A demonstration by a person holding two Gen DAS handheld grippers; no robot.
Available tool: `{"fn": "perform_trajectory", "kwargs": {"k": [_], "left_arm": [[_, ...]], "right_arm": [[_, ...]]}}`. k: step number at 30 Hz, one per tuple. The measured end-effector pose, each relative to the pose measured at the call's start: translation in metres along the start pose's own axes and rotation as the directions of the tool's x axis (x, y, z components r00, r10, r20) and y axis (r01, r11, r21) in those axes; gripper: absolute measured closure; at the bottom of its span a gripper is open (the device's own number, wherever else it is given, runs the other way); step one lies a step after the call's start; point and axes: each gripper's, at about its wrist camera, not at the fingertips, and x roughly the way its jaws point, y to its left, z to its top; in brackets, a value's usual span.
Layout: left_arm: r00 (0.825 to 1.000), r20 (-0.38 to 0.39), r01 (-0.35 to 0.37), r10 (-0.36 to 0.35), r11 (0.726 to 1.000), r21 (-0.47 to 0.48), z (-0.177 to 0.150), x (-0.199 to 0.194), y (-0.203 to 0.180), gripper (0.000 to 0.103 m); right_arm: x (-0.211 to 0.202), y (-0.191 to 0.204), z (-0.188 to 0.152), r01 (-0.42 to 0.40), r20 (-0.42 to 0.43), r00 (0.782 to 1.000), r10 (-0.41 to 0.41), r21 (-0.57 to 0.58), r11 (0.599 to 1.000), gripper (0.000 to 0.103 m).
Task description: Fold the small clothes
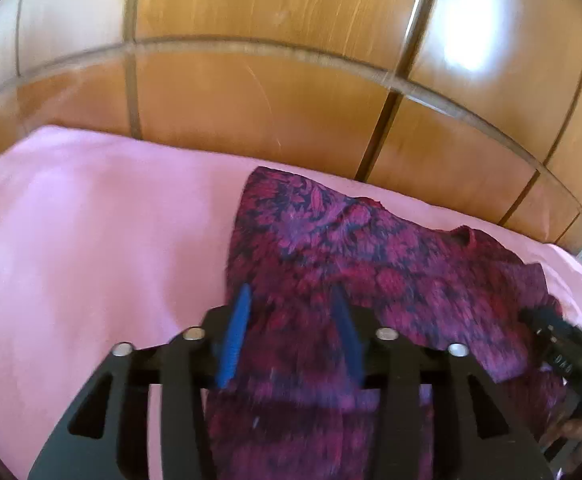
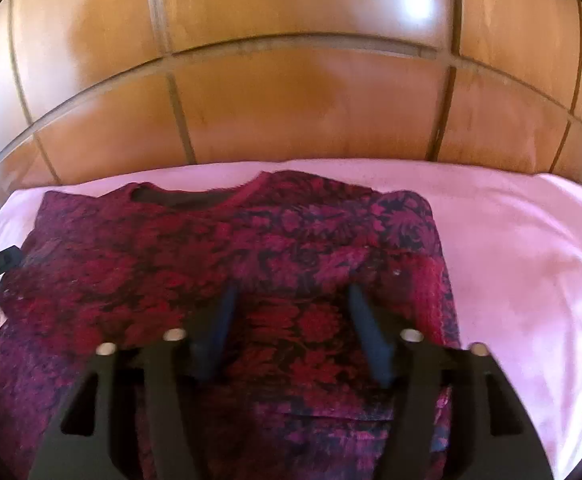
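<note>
One patterned top (image 2: 219, 280) lies on the bed (image 2: 531, 280), its sides seemingly turned in, so further folds likely remain. Left gripper (image 1: 291, 300) and right gripper (image 2: 291, 300) hang above it, jaws apart, gripping nothing.

A pink sheet (image 2: 523, 264) covers the bed; glossy wooden wardrobe panels (image 2: 291, 112) stand along its far edge.

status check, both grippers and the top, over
Left gripper open, right gripper open, nothing pinched. Patterned top flat on pink sheet. Nothing in the way.
</note>
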Motion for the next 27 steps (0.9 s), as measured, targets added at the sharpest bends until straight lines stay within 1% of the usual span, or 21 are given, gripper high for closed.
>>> {"fn": "perform_trajectory", "kwargs": {"k": [1,2,4,7,9,12,13,15,16,19,21,25,27], "left_arm": [[1.0,0.012,-0.009,0.009,1.0,0.003,-0.003,-0.008,0.002,0.051],[0.999,0.029,-0.016,0.016,1.0,0.011,-0.009,-0.017,0.002,0.05],[0.999,0.029,-0.027,0.027,0.999,0.028,-0.013,-0.021,-0.003,0.049],[0.999,0.043,-0.002,0.001,1.0,0.017,-0.022,-0.04,-0.005,0.049],[0.999,0.049,-0.011,0.01,1.0,0.026,-0.026,-0.05,-0.007,0.049],[0.998,0.056,-0.013,0.012,1.0,0.018,-0.032,-0.064,-0.007,0.049],[0.998,0.056,-0.004,0.003,1.0,0.012,-0.036,-0.068,-0.006,0.047],[0.998,0.064,-0.007,0.007,1.0,0.003,-0.043,-0.077,-0.005,0.039],[0.997,0.07,-0.008,0.008,1.0,0.005,-0.046,-0.08,-0.006,0.039],[0.997,0.076,-0.007,0.005,1.0,0.022,-0.055,-0.091,-0.007,0.039],[0.997,0.076,-0.008,0.006,1.0,0.025,-0.06,-0.096,-0.008,0.039],[0.998,0.062,-0.005,0.003,1.0,0.029,-0.071,-0.1,-0.007,0.039],[0.999,0.051,-0.007,0.006,0.999,0.034,-0.078,-0.101,-0.005,0.039]], "right_arm": [[-0.014,0.003,-0.001,0.008,0.02,1.0,-0.008,-0.008,1.0,0.026],[-0.023,0.006,-0.003,0.006,0.038,0.999,-0.006,-0.007,1.0,0.025],[-0.039,0.01,-0.012,-0.015,0.056,0.998,0.015,0.0,1.0,0.02],[-0.031,0.011,-0.026,0.002,0.011,1.0,-0.002,-0.008,1.0,0.016],[-0.024,0.009,-0.031,-0.002,0.004,1.0,0.001,0.004,1.0,0.014],[-0.031,0.008,-0.025,-0.01,0.002,1.0,0.01,0.028,1.0,0.012],[-0.036,0.006,-0.025,-0.018,0.005,1.0,0.018,0.043,0.999,0.011],[-0.048,0.005,-0.029,-0.025,0.017,1.0,0.024,0.061,0.998,0.009],[-0.052,0.004,-0.031,-0.025,0.019,1.0,0.023,0.071,0.997,0.009],[-0.061,0.0,-0.044,-0.035,-0.004,0.999,0.036,0.113,0.993,0.008],[-0.064,-0.004,-0.054,-0.025,-0.033,0.999,0.03,0.139,0.99,0.008],[-0.075,-0.018,-0.078,-0.015,-0.074,0.997,0.029,0.189,0.982,0.008],[-0.081,-0.026,-0.087,-0.013,-0.081,0.996,0.031,0.213,0.977,0.008]]}}
